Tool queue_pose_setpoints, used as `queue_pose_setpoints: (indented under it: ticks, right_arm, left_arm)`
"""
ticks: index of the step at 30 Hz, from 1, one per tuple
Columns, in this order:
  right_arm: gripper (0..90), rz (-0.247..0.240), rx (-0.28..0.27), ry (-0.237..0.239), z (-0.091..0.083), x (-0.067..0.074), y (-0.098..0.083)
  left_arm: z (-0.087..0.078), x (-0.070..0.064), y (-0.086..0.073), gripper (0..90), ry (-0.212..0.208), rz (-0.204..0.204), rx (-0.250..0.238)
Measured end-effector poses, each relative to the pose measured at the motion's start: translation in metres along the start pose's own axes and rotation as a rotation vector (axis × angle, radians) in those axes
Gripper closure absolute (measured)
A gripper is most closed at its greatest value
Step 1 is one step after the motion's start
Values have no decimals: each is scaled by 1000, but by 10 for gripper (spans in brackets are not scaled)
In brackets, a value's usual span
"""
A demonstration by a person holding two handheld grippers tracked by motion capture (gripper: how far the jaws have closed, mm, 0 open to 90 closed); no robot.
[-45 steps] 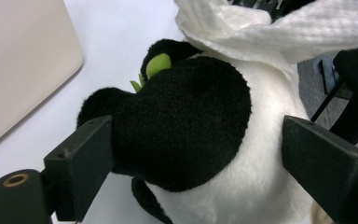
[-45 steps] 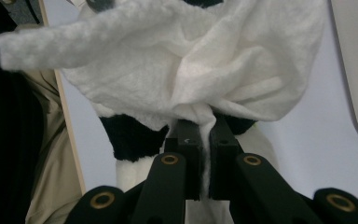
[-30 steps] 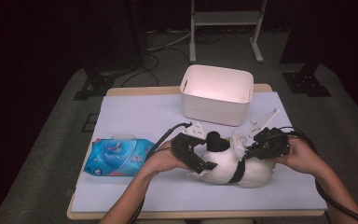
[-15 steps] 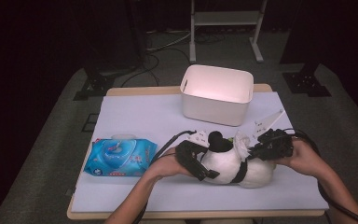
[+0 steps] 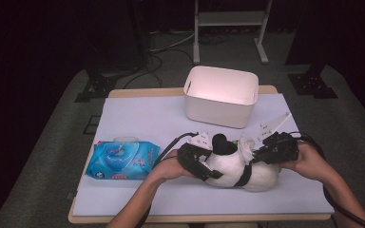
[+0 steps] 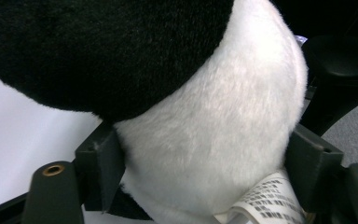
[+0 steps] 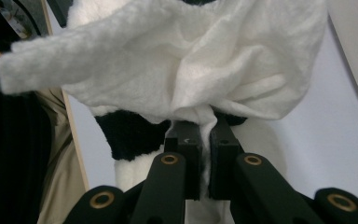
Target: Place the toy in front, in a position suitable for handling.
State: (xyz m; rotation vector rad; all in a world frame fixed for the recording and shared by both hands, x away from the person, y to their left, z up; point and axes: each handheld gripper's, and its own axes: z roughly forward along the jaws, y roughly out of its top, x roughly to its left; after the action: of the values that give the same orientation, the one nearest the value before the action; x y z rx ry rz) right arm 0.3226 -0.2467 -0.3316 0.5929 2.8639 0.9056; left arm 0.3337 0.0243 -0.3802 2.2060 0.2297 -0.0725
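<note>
A pack of wet wipes (image 5: 122, 159) is lying at the left of the table (image 5: 138, 114). Beside it, the left gripper (image 5: 204, 167) has just been closing its jaws around the black-and-white plush toy (image 5: 237, 166), and its pads are now pressing the white fur. It should be holding the toy steady without crushing it. The right gripper (image 5: 261, 153) is pinching a white wipe (image 7: 196, 70) tightly against the toy; wiping calls for short, light strokes. A white bin (image 5: 221, 95) is standing behind.

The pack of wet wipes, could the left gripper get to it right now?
Probably not without letting go: the left gripper has been closing its jaws around the plush toy. The wipes pack lies close beside that forearm, nothing between them.
</note>
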Motion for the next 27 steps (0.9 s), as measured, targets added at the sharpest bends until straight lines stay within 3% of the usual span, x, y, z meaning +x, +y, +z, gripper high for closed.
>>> queue_pose_setpoints:
  ticks: [6,14,23,27]
  right_arm:
    - [852,11,-15,5,-3,1,-2]
    - [852,6,-69,11,-4,3,0]
    - [851,-1,-116,27,1,6,10]
    - [848,-21,-109,26,2,8,17]
  left_arm:
    - [-5,-2,5,311,13,14,-18]
    - [-14,-4,10,315,27,18,16]
    - [-41,-4,17,331,55,32,32]
    - [-51,-5,20,333,61,46,40]
